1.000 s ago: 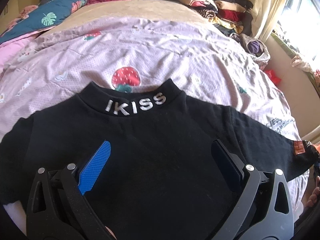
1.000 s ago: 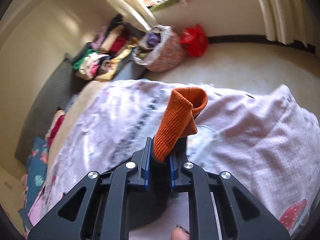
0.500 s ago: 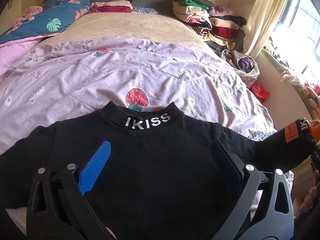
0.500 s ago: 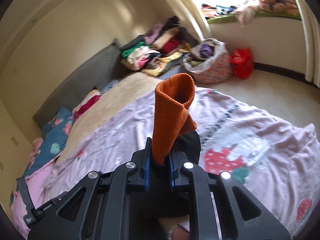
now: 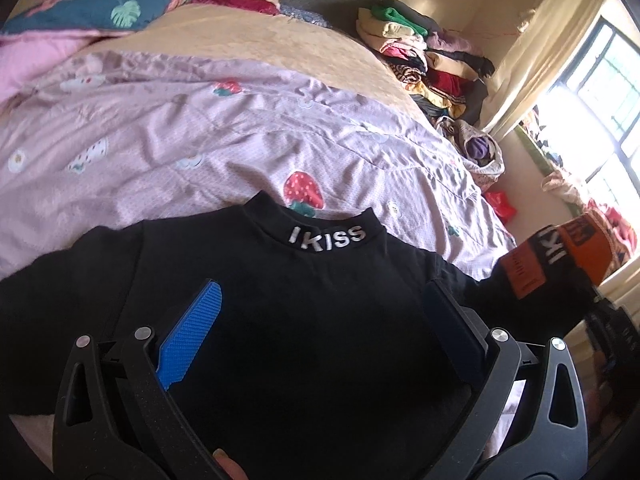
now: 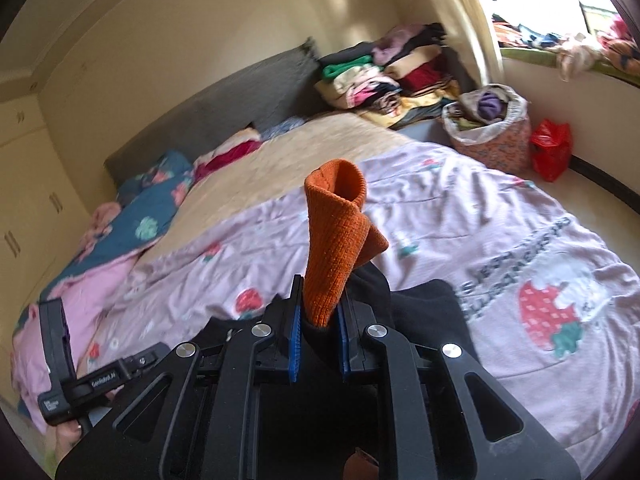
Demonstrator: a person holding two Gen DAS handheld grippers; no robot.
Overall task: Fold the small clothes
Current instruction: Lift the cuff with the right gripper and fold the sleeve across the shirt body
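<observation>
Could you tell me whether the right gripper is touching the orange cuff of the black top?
Touching. The right wrist view shows the right gripper with both blue pads pressed against the orange cuff, which stands up between them.

Strong daylight enters through the barred window [image 5: 596, 92] on the right and is overexposed there, with glare on the cream curtain [image 5: 536, 52]. The black long-sleeved top [image 5: 304, 320] stays dark and almost without detail. Both fisheye views bend strongly and darken at the edges.
</observation>
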